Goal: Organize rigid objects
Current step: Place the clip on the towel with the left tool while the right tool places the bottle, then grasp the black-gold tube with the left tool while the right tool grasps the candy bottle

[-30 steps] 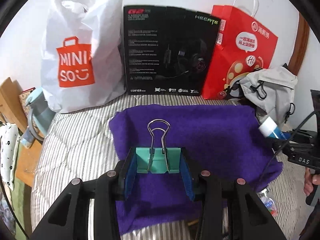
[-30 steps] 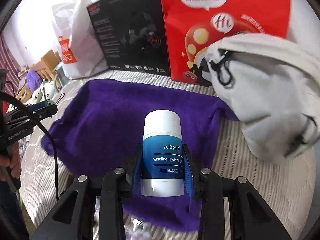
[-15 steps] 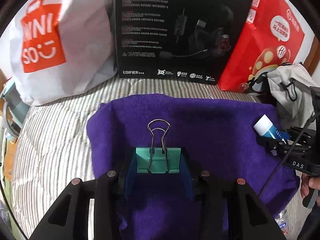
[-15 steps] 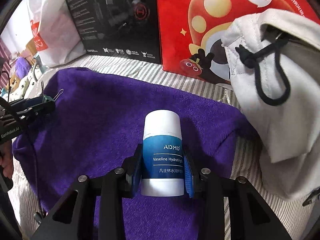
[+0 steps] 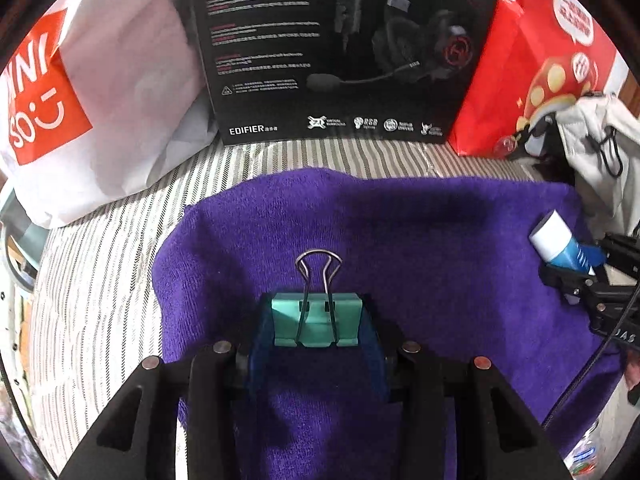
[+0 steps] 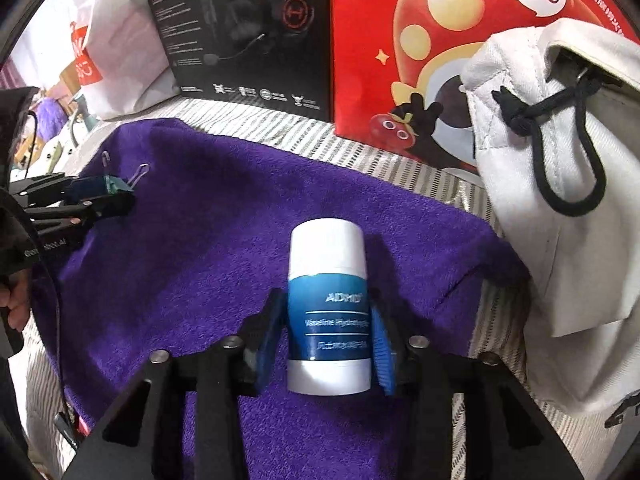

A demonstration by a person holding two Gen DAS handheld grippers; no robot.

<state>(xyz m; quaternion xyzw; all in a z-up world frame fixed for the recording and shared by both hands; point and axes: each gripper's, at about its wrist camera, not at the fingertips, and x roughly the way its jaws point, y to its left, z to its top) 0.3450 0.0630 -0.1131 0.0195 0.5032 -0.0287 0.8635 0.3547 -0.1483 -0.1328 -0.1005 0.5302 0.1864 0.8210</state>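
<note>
My left gripper (image 5: 316, 320) is shut on a teal binder clip (image 5: 315, 322) with wire handles, held low over the left part of a purple towel (image 5: 420, 240). The clip and left gripper (image 6: 120, 192) also show in the right wrist view. My right gripper (image 6: 328, 344) stands slightly open around a blue-and-white lotion bottle (image 6: 328, 312). The bottle rests on the towel's (image 6: 200, 248) right part, with thin gaps at both pads. In the left wrist view, that bottle (image 5: 560, 240) sits at the towel's right edge.
The towel lies on a striped bedspread (image 5: 100, 280). Along the back stand a white shopping bag (image 5: 100, 100), a black headset box (image 5: 340, 48) and a red paper bag (image 6: 420, 40). A grey drawstring bag (image 6: 568, 200) lies close on the right. A hand (image 6: 14, 308) shows at the left edge.
Both grippers moved forward and down onto the towel. The right fingers have spread a little, letting go of the bottle. The left grip on the clip is unchanged.
</note>
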